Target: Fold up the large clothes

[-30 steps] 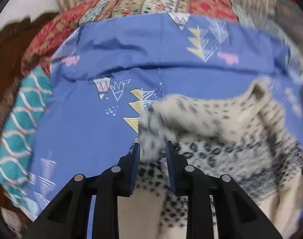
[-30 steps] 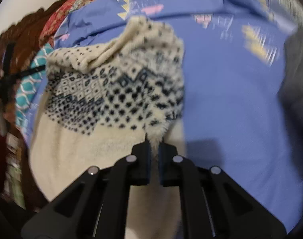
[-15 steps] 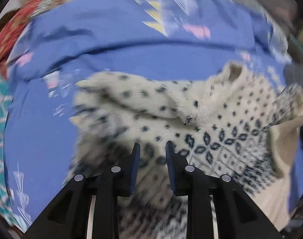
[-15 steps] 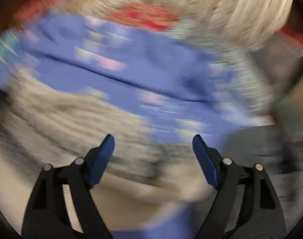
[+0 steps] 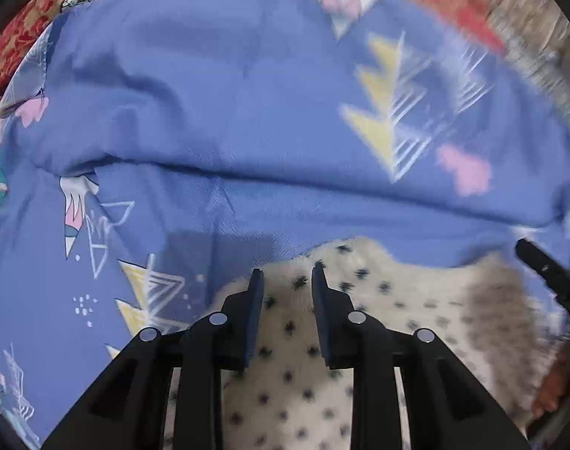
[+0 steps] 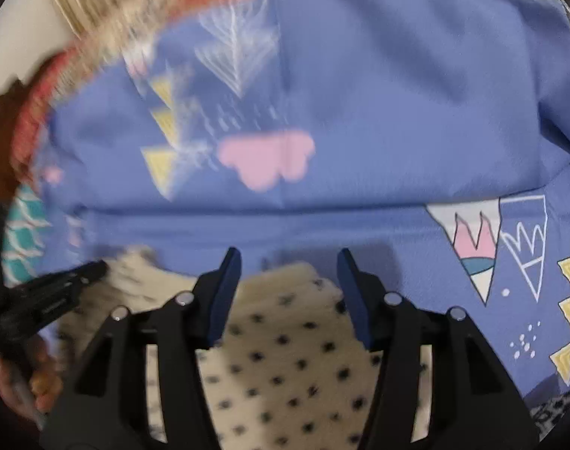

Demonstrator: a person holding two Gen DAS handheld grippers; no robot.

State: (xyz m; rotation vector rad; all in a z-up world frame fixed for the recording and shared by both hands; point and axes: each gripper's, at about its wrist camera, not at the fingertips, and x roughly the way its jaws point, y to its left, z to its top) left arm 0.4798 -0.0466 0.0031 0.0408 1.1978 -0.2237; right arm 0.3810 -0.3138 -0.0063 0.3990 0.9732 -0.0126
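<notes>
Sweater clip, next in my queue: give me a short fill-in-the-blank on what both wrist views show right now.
1. The cream sweater is dotted with small ____ marks.
2. It lies on a ____ sheet printed with triangles.
3. In the right wrist view, a ____ cloud is printed on the sheet.
4. The right tongs are closing, with the ____ edge between them.

Missing words: black; blue; pink; sweater's
</notes>
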